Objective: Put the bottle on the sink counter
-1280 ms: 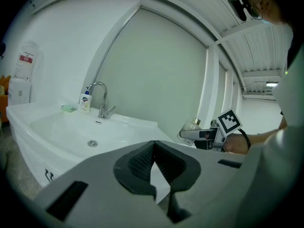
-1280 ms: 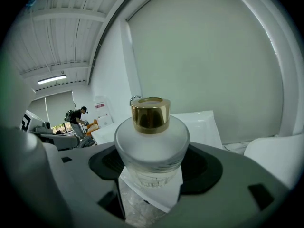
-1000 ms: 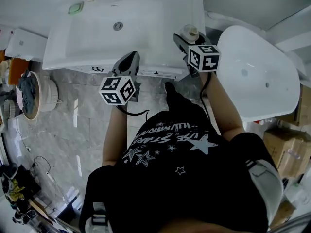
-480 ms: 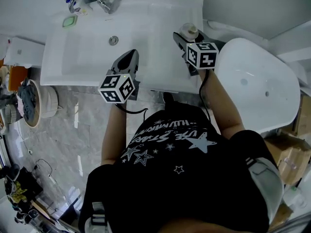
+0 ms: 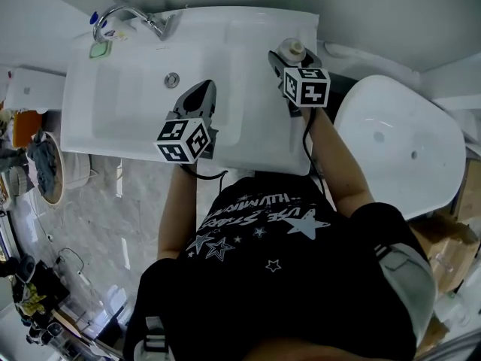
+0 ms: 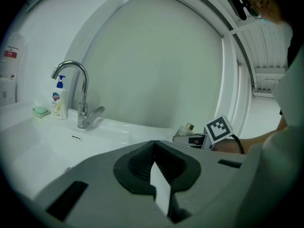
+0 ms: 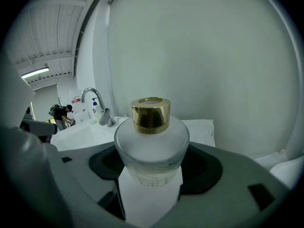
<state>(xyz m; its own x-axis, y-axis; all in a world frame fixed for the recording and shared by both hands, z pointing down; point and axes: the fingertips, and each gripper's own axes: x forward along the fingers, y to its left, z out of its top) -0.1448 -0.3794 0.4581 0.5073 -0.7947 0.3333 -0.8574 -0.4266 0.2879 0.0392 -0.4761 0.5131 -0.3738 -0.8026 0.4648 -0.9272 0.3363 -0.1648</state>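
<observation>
A frosted glass bottle (image 7: 151,148) with a gold cap (image 7: 150,114) stands upright between the jaws of my right gripper (image 7: 151,184), which is shut on it. In the head view the bottle (image 5: 291,50) and right gripper (image 5: 289,62) hang over the flat right end of the white sink counter (image 5: 274,134). My left gripper (image 5: 200,98) is over the basin's right part, jaws shut with nothing between them; its own view shows the closed jaws (image 6: 153,165) and the right gripper with the bottle (image 6: 186,129) beyond.
A chrome faucet (image 5: 131,15) with a soap dispenser (image 5: 113,30) and a green soap dish (image 5: 98,49) sits at the sink's back left. A drain (image 5: 172,80) marks the basin. A white bathtub (image 5: 398,141) lies right of the sink. A wall rises behind.
Both grippers have moved forward over the sink; the right one with the bottle is now farther in over the counter's right end. The left gripper went from the front rim to above the basin.
</observation>
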